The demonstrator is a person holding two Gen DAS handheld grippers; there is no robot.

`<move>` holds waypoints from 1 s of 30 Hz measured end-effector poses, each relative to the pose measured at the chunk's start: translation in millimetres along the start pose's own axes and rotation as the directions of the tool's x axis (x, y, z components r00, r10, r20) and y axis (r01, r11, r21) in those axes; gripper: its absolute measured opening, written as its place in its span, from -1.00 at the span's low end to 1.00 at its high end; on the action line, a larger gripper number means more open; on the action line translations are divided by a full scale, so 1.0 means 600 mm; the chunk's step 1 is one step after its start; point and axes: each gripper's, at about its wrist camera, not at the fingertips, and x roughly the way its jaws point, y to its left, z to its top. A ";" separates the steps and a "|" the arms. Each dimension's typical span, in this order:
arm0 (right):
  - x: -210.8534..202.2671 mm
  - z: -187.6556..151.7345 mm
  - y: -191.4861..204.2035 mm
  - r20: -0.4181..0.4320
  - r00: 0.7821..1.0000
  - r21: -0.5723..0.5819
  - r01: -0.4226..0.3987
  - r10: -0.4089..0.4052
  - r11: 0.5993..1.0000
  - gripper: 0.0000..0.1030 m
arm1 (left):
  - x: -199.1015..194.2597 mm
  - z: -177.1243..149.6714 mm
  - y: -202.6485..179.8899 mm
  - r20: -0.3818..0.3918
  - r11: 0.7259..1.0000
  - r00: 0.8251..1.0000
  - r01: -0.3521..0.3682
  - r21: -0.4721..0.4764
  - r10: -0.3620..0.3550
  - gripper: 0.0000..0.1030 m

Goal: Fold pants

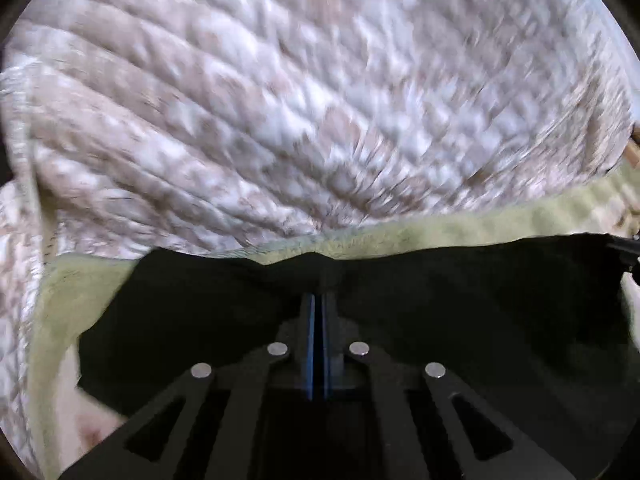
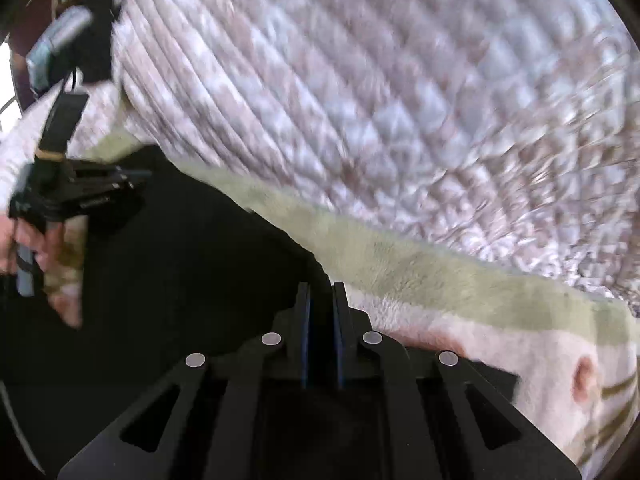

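Black fabric pants point(image 1: 440, 320) fill the lower half of both of your wrist views, spread over a pale green fleece blanket point(image 1: 420, 232) that lies on a quilted beige-and-white bedspread point(image 1: 320, 100). Your left claw point(image 1: 319, 300) has its fingers pressed together on the top edge of the pants, and the cloth rises to a small peak right at the tips. Your right claw point(image 2: 321, 292) shows a narrow gap between its fingers, filled with dark cloth at the right border of the pants point(image 2: 180, 280), so it is clamped on them too. From the right wrist view your left claw point(image 2: 132, 186) sits at the far left, over the pants, with your left hand point(image 2: 60, 264) below it. Both views are motion-blurred.
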 end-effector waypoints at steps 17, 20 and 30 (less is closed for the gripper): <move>-0.262 -0.300 0.149 0.010 0.993 0.282 -0.117 0.119 0.952 -0.82 | -0.304 -0.310 -0.011 0.042 0.986 0.994 0.106 -0.130 -0.101 -0.92; -0.240 -0.361 0.151 -0.061 0.985 0.395 -0.123 0.159 0.911 -0.78 | -0.290 -0.360 -0.017 -0.044 0.988 0.995 0.081 -0.134 -0.087 -0.91; -0.301 -0.402 0.145 0.053 0.988 0.560 -0.148 0.143 0.816 -0.07 | -0.334 -0.350 -0.016 0.015 0.987 0.997 0.082 -0.140 -0.081 -0.34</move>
